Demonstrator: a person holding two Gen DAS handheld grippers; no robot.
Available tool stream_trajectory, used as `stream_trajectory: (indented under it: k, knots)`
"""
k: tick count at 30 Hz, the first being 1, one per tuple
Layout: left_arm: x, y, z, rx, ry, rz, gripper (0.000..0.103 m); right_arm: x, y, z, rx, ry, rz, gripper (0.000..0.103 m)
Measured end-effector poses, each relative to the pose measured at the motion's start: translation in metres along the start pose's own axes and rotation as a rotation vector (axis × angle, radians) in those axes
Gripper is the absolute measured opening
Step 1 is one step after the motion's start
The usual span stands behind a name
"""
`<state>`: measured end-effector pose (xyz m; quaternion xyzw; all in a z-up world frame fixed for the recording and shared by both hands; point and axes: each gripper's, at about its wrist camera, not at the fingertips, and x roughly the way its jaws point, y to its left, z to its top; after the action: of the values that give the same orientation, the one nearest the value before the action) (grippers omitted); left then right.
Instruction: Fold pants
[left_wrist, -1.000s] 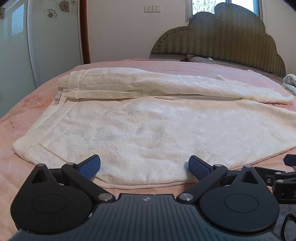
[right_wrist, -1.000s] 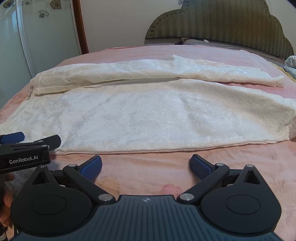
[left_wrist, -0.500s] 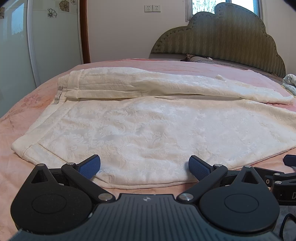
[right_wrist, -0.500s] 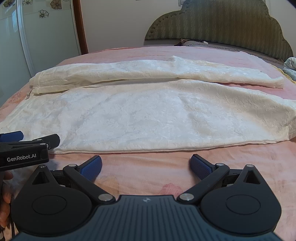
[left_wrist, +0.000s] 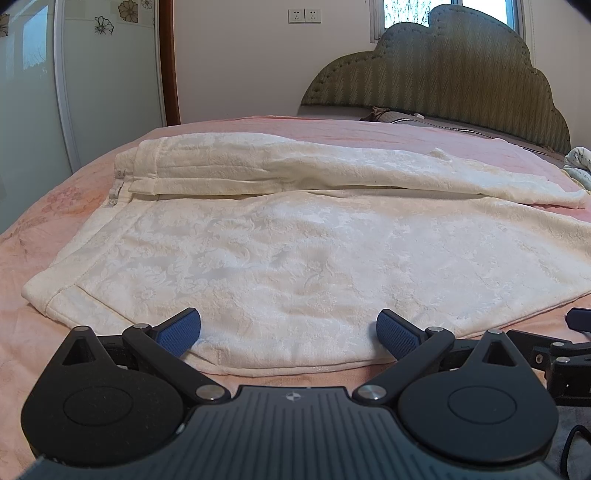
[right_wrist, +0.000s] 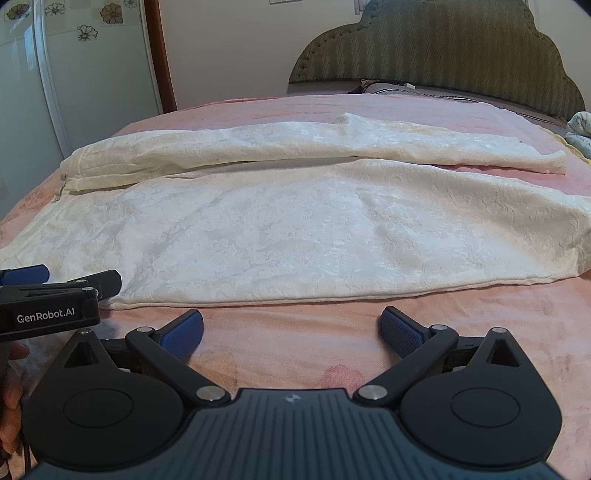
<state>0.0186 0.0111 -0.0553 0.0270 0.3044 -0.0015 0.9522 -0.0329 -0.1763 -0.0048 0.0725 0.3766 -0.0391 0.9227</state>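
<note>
Cream white pants (left_wrist: 295, 254) lie flat on the pink bed, waistband at the left, legs running right; the far leg lies folded along the back. They also show in the right wrist view (right_wrist: 295, 229). My left gripper (left_wrist: 289, 332) is open, its blue pads over the near hem edge, holding nothing. My right gripper (right_wrist: 291, 334) is open and empty over bare bedsheet, just short of the pants' near edge. The left gripper's side shows in the right wrist view (right_wrist: 48, 295).
The pink bedsheet (right_wrist: 480, 332) covers the bed. A green padded headboard (left_wrist: 461, 85) stands at the back with a pillow (left_wrist: 399, 116) below it. A bundle of light cloth (right_wrist: 580, 133) lies at the far right. A wardrobe door (left_wrist: 92, 74) is at left.
Both grippers have shifted only slightly; the right one has edged a little closer to the bed. The pants have not moved.
</note>
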Motion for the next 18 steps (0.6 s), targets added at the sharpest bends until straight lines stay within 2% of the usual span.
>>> stream_trajectory:
  k: [13, 18]
  knots:
    - [0.002, 0.002, -0.001, -0.01, 0.01, -0.008, 0.103, -0.005, -0.009, 0.0, 0.03, -0.007, 0.06, 0.103]
    - [0.001, 0.001, 0.0, -0.012, 0.003, -0.007, 0.103, -0.015, -0.013, 0.013, 0.073, -0.028, 0.209, 0.103]
